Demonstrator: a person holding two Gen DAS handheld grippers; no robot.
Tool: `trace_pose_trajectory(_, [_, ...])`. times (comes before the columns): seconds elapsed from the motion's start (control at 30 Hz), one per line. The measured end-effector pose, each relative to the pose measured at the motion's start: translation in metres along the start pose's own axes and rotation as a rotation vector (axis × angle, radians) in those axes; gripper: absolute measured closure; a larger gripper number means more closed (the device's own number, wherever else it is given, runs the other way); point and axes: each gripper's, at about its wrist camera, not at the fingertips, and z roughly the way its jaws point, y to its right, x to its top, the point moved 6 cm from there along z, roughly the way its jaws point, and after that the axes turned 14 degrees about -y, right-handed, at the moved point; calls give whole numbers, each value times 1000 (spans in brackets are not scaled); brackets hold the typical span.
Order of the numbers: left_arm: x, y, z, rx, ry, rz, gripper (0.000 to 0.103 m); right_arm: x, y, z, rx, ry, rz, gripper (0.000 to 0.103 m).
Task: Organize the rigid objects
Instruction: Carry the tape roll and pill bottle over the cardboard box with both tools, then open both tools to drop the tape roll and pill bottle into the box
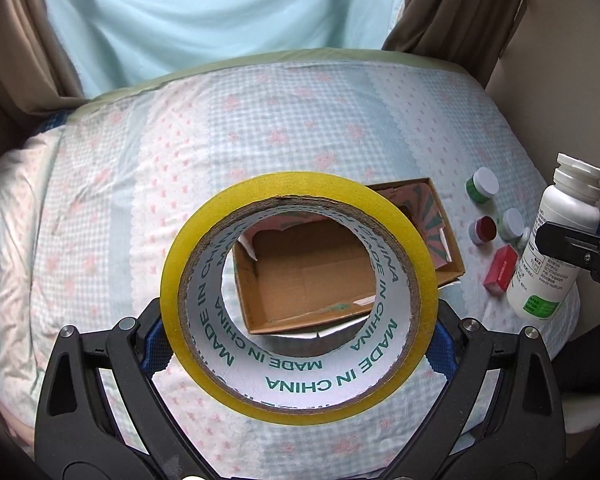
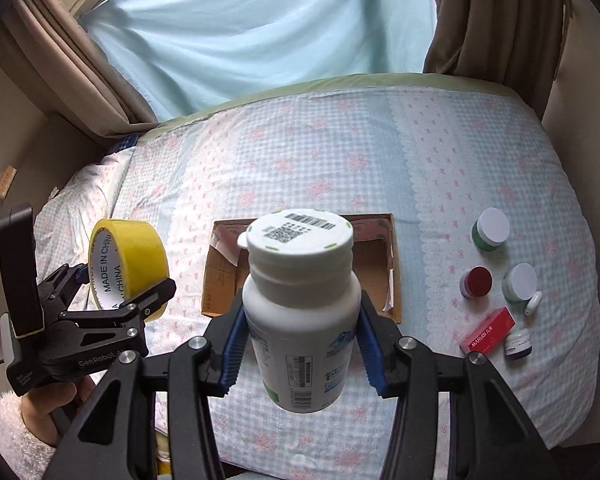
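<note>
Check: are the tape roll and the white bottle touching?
Apart. Right wrist view shows the tape roll far left of the white bottle, with bedspread between them.

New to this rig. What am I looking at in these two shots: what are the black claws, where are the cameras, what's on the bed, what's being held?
No robot here: a person holds a two-finger gripper in each hand, each with a fisheye camera looking along its fingers.

Left wrist view: the left gripper holds a yellow tape roll across its width.

Right wrist view: the right gripper is clamped on a white bottle, and the person's hand shows under the other gripper.

Both hover above a bed with a checked cover. On it sit an open, apparently empty cardboard box, several small jars and a red carton.
</note>
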Motion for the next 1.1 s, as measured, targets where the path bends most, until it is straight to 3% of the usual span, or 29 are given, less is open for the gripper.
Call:
trace_pose_trajectory(0.23, [15, -11, 61, -22, -95, -41, 7, 28, -7, 64, -44, -73, -67, 57])
trace_pose_trajectory(0.67, [62, 8, 199, 0, -275, -15, 7, 46, 44, 213, -41, -307, -25, 57])
trace_pose_trajectory(0.9, [58, 8, 244, -8, -367, 2, 7, 49, 49, 244, -40, -349, -44, 57])
trace_pose_trajectory(1.1, [65, 7, 244, -35, -358, 1, 7, 51, 46, 257, -23, -374, -77, 57])
